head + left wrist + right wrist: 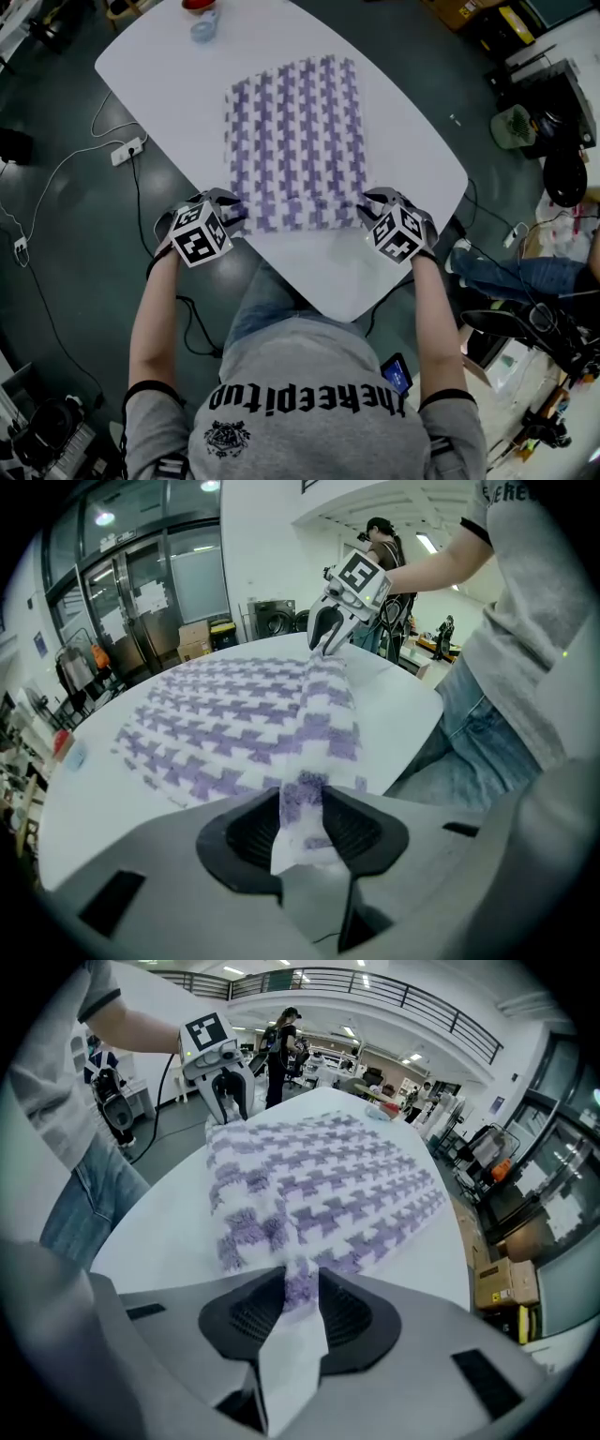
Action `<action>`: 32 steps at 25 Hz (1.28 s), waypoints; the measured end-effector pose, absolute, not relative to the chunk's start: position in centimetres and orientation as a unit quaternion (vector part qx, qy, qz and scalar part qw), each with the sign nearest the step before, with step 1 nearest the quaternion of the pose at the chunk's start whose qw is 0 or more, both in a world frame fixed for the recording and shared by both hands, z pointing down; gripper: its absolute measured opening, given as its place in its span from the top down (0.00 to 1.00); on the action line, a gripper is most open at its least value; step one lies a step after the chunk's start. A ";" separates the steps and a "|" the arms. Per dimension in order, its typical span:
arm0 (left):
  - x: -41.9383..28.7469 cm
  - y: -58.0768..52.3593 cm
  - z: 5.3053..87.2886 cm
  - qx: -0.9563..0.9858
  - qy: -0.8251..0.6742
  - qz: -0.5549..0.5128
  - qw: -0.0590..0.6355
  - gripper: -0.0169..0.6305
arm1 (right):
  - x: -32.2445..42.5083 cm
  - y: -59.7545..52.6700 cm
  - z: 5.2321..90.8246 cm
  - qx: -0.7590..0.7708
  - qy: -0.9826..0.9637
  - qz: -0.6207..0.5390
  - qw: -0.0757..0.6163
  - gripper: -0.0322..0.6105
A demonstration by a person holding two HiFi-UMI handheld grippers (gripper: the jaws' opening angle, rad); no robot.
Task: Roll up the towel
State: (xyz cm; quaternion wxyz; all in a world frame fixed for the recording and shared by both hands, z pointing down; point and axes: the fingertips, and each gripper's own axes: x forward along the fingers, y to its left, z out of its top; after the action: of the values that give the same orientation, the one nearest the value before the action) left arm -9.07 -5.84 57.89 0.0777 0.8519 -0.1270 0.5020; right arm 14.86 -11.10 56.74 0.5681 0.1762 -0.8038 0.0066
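A white towel with a purple houndstooth pattern (295, 141) lies spread on the white oval table (403, 131), with its near edge lifted and folded over. In the head view my left gripper (234, 214) holds the near left corner and my right gripper (372, 208) the near right corner. The left gripper view shows towel cloth (244, 724) pinched between the dark pads of my left gripper (302, 803), with the right gripper (325, 635) at the far corner. In the right gripper view my right gripper (300, 1288) clamps the towel (328, 1185) likewise, and the left gripper (230, 1096) stands beyond.
At the table's far end sit a pale tape roll (203, 26) and a red object (197, 4). A power strip (127, 150) and cables lie on the floor to the left. Boxes and gear crowd the right side. People stand in the background.
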 end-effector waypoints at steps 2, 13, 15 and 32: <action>-9.0 -6.0 57.7 0.851 -0.128 0.506 0.063 0.78 | 14.7 -11.3 57.1 0.178 -0.802 0.005 0.570 0.78; -6.6 -2.3 56.9 0.847 -0.106 0.520 0.005 0.66 | 14.8 -11.7 55.7 0.196 -0.825 0.044 0.529 0.78; -6.6 -1.7 58.5 0.842 -0.114 0.527 0.019 0.66 | 14.9 -11.3 55.1 0.198 -0.832 0.046 0.516 0.78; -6.9 -2.8 59.7 0.827 -0.117 0.550 0.015 0.66 | 15.4 -7.1 58.7 0.086 -0.772 -0.087 0.623 0.64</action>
State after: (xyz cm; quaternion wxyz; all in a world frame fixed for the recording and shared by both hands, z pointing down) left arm -6.86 -2.81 59.73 0.0151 0.8269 -0.1173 0.5497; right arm 15.42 -7.15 58.73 0.6232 0.0863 -0.7724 -0.0866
